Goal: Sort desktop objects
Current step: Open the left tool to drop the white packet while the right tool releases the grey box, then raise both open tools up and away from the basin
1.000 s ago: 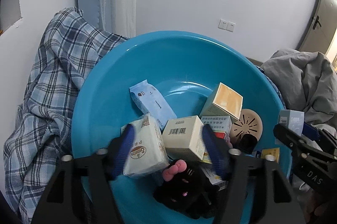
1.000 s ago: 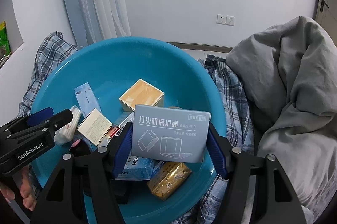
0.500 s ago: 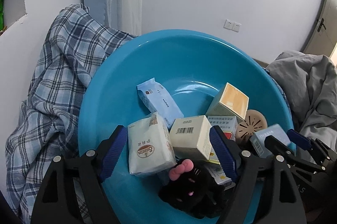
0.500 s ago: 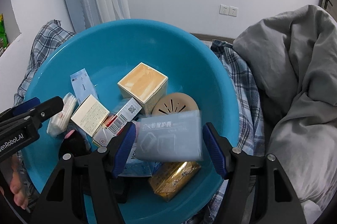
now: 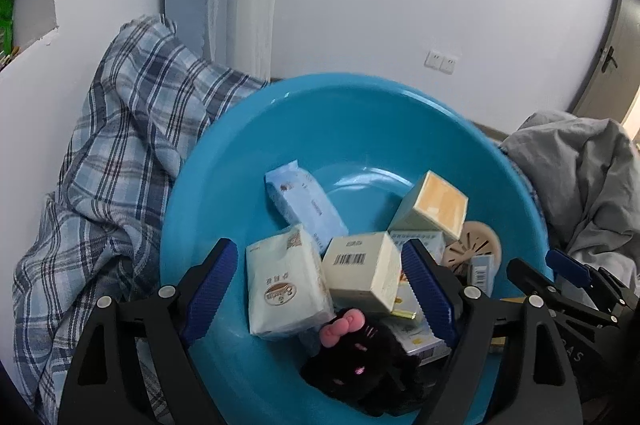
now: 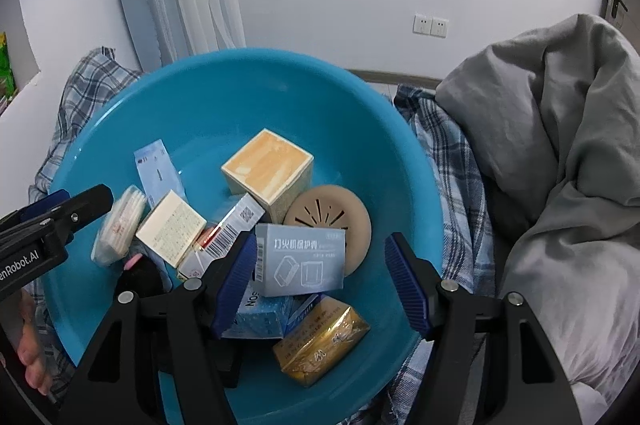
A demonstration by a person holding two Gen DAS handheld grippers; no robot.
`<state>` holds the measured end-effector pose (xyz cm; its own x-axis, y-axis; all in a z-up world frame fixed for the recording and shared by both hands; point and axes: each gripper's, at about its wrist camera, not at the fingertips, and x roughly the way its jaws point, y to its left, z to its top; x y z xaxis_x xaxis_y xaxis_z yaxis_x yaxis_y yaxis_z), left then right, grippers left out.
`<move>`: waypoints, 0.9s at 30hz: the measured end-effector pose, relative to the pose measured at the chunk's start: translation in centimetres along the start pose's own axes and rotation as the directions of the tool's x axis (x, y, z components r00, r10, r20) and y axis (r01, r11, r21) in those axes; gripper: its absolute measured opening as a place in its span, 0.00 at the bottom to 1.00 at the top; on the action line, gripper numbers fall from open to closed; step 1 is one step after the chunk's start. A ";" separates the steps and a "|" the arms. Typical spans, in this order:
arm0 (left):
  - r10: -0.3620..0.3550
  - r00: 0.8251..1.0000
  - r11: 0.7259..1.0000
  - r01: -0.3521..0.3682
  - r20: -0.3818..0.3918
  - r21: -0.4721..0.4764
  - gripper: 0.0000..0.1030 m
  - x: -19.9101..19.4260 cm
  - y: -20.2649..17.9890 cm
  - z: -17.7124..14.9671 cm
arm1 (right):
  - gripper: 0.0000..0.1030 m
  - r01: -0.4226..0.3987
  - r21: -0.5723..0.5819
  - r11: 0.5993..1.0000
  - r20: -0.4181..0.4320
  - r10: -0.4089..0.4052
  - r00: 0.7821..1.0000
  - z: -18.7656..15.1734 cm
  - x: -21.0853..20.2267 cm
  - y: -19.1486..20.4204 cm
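Boxes and packets lay heaped in the blue basin, which sat on a plaid cloth beside a grey duvet. Right gripper hung over the pile with its jaws spread wide and nothing between them touching either pad; the grey-blue box lay loose just ahead, leaning on the round beige disc and resting over a blue carton. Below it sat a gold packet. Behind, the tan-topped cube box stood tilted in the middle of the basin, and a barcode carton lay beside a cream box. Left gripper was wide open too, holding nothing, poised over a tissue pack and that cream box, which lay touching side by side. A pale blue packet leaned behind them, and a black plush with a pink bow lay nearest the left camera.
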<state>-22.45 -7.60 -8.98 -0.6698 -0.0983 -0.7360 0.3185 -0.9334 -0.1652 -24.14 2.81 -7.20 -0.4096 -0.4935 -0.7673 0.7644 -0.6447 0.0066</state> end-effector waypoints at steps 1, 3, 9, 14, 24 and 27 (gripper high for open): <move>-0.003 1.000 1.000 0.003 0.018 0.003 0.83 -0.4 -0.1 0.1 | 0.63 0.003 0.000 1.000 0.010 -0.003 1.000 0.1 -0.2 -0.1; 0.034 0.995 0.999 -0.035 0.095 0.002 0.83 -1.7 -0.1 0.2 | 0.63 0.014 0.000 1.000 0.031 -0.014 0.999 0.2 -0.6 -0.2; 0.027 0.961 0.996 -0.050 0.275 0.077 0.84 -5.8 -0.9 1.0 | 0.63 0.039 -0.022 0.999 0.096 -0.037 0.995 0.7 -2.2 -0.1; 0.041 0.943 0.993 -0.075 0.329 0.091 0.84 -8.0 -1.5 1.2 | 0.63 0.020 -0.007 1.000 0.127 -0.019 0.992 1.3 -3.9 -0.1; -0.009 0.895 0.993 -0.045 0.446 0.110 1.00 -12.9 -2.1 1.8 | 0.87 0.022 0.003 1.000 0.258 -0.022 0.966 2.6 -9.3 0.3; -0.032 0.878 0.996 -0.014 0.478 0.093 1.00 -14.3 -1.8 1.8 | 0.87 0.024 0.000 1.000 0.285 -0.023 0.958 2.8 -10.6 0.5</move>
<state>-14.61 -5.16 3.02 -0.9188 -0.2211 -0.3271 0.2640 -0.9601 -0.0925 -20.82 6.13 2.76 -0.5519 -0.6246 -0.5525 0.7543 -0.6564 -0.0114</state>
